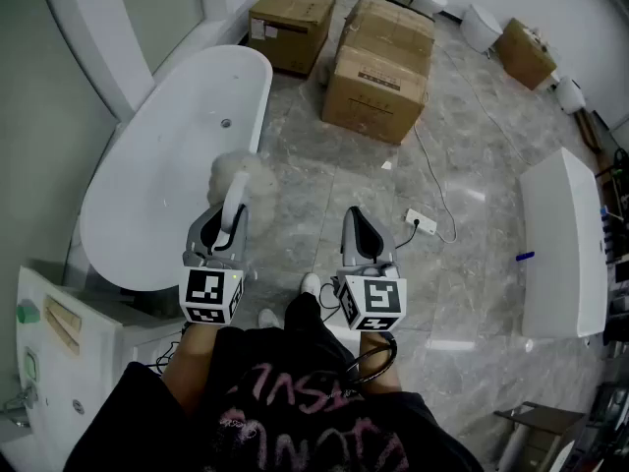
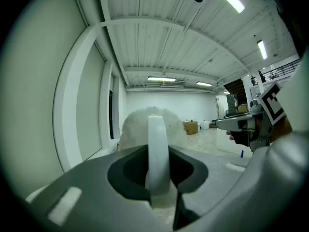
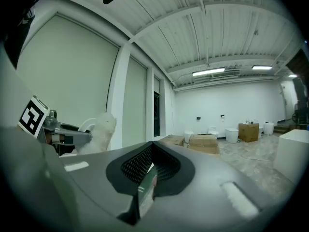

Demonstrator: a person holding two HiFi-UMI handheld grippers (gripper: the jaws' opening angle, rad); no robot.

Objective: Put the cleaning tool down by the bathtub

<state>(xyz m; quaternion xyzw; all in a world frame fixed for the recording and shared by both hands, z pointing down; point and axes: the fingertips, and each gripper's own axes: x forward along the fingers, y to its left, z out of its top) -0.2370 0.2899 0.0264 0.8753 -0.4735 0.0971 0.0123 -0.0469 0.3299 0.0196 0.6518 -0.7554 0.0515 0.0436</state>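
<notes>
Jaws of left gripper (image 1: 226,226): clamped on the cleaning tool (image 1: 240,175) handle
Jaws of right gripper (image 1: 361,232): pressed together, apparently empty
Cleaning tool: fluffy head raised above the floor, just beside the bathtub (image 1: 147,200) edge

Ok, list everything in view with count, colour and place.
bathtub: one, white, left floor.
cleaning tool: one, white, fluffy head, above the bathtub's near rim.
cardboard boxes: at least three, brown, far floor.
power strip: one, white, floor centre.
long cabinet: one, white, right; small blue item on top.
low unit: one, white, bottom left.
shoes: two, white, below the grippers.
left gripper: grey, jaws shut on the cleaning tool's handle.
right gripper: grey, jaws together, empty.
</notes>
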